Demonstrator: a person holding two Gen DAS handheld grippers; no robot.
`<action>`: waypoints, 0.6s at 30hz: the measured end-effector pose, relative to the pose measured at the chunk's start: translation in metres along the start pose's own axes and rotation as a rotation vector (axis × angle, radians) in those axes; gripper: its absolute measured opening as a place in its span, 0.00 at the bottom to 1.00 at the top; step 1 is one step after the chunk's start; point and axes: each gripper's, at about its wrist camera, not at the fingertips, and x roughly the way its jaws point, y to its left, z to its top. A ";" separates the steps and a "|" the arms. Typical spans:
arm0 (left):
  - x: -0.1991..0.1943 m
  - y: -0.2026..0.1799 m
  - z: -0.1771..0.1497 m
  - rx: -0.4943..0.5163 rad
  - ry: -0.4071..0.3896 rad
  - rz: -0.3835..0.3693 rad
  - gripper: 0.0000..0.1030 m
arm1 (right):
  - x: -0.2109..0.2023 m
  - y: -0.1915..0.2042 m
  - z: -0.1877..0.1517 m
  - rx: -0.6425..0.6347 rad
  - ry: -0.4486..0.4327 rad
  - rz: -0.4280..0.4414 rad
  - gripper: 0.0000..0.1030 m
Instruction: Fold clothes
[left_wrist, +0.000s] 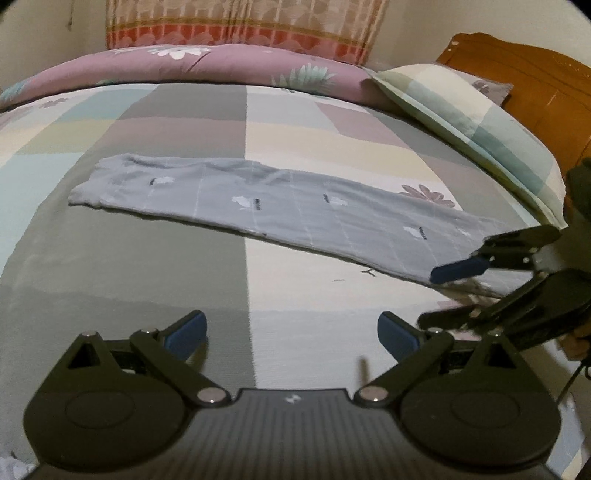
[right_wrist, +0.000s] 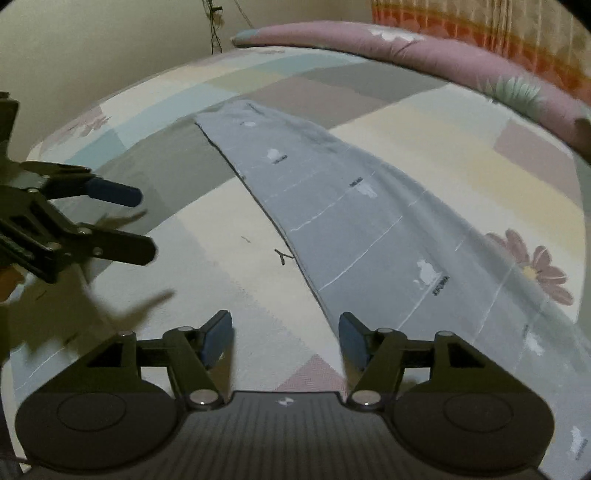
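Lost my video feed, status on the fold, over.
Left tongs open, empty, over the bedsheet. Right tongs open at near end of grey garment. Garment flat, long strip. Nothing in the way.

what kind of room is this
Most likely a bedroom. A bed with a pastel patchwork sheet fills the view, with a pale checked pillow against a carved wooden headboard and a rolled mauve floral quilt. A long grey printed garment lies flat on it.

Both wrist views look low and close across the bed (left_wrist: 184, 258), sharing the grey garment (right_wrist: 332, 206) lengthwise.
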 end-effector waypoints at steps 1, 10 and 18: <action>0.000 0.000 0.001 0.001 -0.003 -0.005 0.95 | -0.007 -0.005 0.000 0.018 -0.022 -0.027 0.67; 0.005 -0.003 0.004 -0.002 -0.002 -0.009 0.95 | -0.017 -0.083 -0.029 0.351 -0.028 -0.208 0.87; 0.010 -0.004 0.003 0.003 0.005 -0.011 0.95 | -0.030 -0.100 0.006 0.254 -0.104 -0.241 0.74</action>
